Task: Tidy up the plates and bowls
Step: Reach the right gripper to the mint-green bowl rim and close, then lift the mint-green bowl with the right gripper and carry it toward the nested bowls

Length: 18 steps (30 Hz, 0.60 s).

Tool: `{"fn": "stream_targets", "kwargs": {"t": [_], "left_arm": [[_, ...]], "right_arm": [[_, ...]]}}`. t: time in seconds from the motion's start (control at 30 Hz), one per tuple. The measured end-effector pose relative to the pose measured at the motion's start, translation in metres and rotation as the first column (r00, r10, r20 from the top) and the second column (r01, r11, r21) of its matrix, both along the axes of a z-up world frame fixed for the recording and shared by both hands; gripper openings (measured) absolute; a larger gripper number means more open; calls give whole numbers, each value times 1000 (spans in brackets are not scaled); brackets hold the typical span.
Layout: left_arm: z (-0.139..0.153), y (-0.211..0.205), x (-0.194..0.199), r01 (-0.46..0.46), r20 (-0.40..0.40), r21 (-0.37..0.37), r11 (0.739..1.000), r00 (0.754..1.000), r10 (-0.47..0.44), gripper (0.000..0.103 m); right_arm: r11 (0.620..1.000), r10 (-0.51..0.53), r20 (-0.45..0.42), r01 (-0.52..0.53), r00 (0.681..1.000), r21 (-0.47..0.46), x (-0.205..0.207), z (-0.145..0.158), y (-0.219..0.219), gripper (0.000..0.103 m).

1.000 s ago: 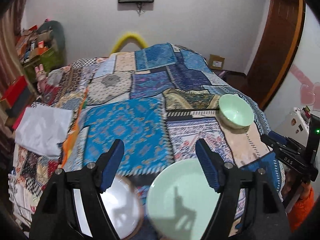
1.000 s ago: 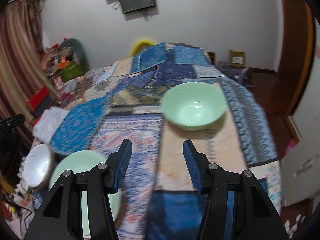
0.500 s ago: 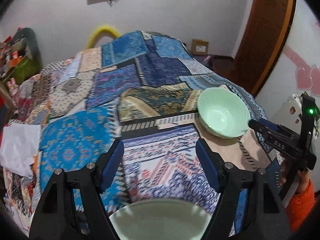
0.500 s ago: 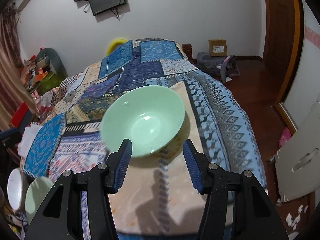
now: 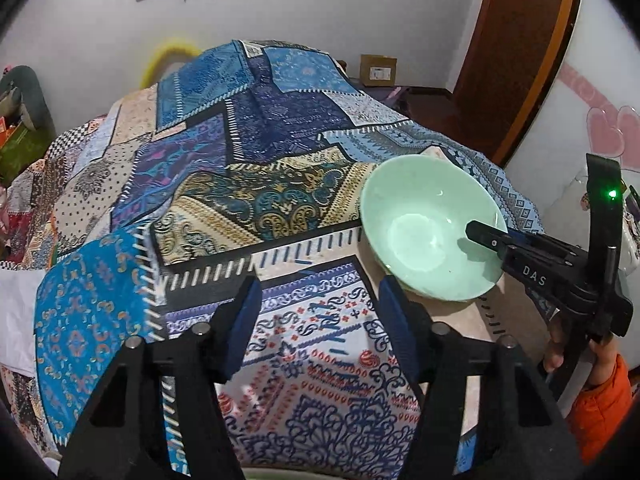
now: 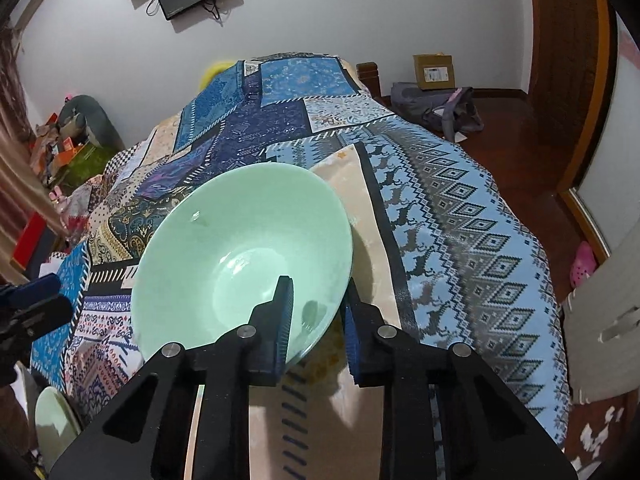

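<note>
A pale green bowl (image 6: 240, 248) sits on the patchwork blanket (image 6: 460, 240) and looks slightly tilted. My right gripper (image 6: 316, 300) is shut on its near rim, one finger inside and one outside. In the left wrist view the same bowl (image 5: 420, 232) lies to the right, with the right gripper (image 5: 480, 240) reaching in from the right. My left gripper (image 5: 320, 292) hangs over the blanket to the left of the bowl; its jaws are closing with nothing between them. A pale green plate (image 6: 54, 420) shows at the lower left edge of the right wrist view.
The blanket (image 5: 240, 200) covers a bed that falls away on all sides. A hand in an orange sleeve (image 5: 600, 392) holds the right gripper. A cardboard box (image 6: 434, 72) and a bag (image 6: 440, 108) lie on the wooden floor by the door. Clutter lines the left wall.
The right gripper moved in on the green bowl and shut on its rim. The left gripper travelled toward the bowl and its jaws narrowed; the plates slid out of its view.
</note>
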<state>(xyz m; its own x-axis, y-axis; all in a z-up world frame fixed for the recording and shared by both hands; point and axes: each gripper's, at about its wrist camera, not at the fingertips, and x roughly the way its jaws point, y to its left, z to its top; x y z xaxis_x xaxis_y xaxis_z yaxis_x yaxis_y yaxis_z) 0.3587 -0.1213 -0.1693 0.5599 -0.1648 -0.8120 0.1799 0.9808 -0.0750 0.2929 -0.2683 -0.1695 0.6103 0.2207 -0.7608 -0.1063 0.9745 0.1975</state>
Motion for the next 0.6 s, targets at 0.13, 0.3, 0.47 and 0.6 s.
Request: {"fn": "stream_targets", "kwargs": {"t": [0.13, 0.3, 0.47, 0.6], "left_arm": [[-5, -4, 3, 6, -1, 8, 1000, 1000, -6, 56], [-16, -4, 6, 4, -46, -5, 1000, 999, -5, 48], [-28, -4, 7, -2, -82, 9, 1000, 997, 3, 39], [-39, -7, 7, 7, -125, 20, 1000, 992, -4, 28]], "right_arm": [[999, 34, 1, -34, 999, -1, 2, 0, 4, 19], [995, 101, -10, -101, 995, 12, -6, -3, 15, 19], [986, 168, -15, -167, 986, 24, -15, -4, 29, 20], [975, 220, -21, -219, 975, 38, -24, -5, 40, 19]]}}
